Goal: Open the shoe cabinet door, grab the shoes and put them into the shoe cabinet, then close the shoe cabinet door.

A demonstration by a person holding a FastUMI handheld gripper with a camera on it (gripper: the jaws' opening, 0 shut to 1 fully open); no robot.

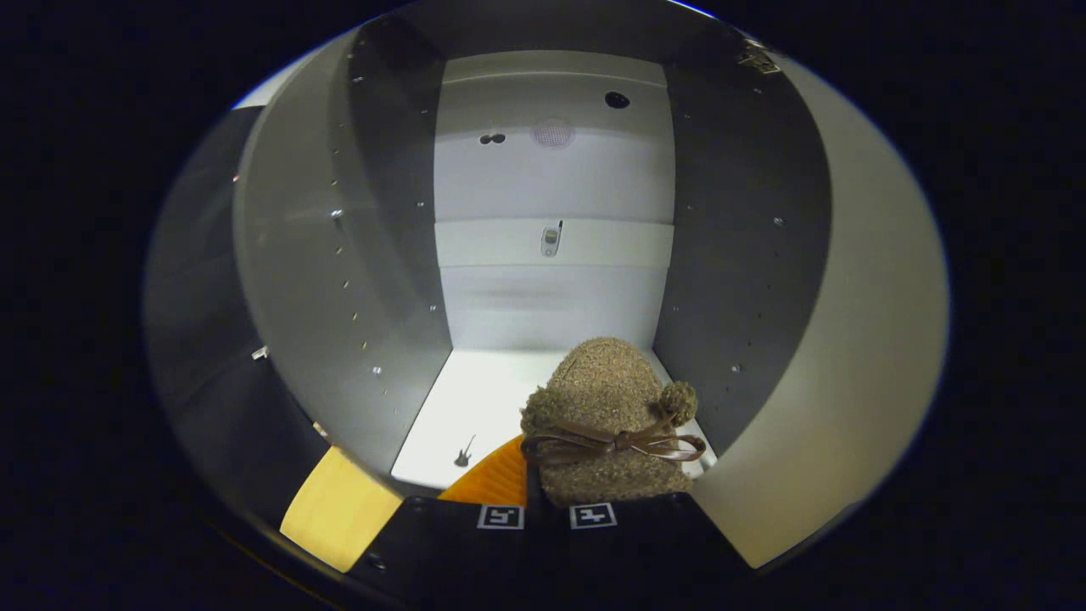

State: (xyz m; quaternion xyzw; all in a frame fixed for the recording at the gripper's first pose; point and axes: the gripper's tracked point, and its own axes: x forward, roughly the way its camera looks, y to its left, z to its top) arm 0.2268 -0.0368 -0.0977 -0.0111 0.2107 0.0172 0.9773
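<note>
Inside, tongs [547, 496] clamping shoe [604, 424], cabinet floor [475, 407] open leftward

I count one fuzzy bow-tied slipper [607, 424], one open shoe cabinet [551, 212], perhaps one shelf [551, 242].

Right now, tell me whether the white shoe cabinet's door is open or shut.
Open: the white shoe cabinet shows its bare back wall and floor, and the gripper holds the fuzzy brown bow-tied shoe at its mouth.
</note>
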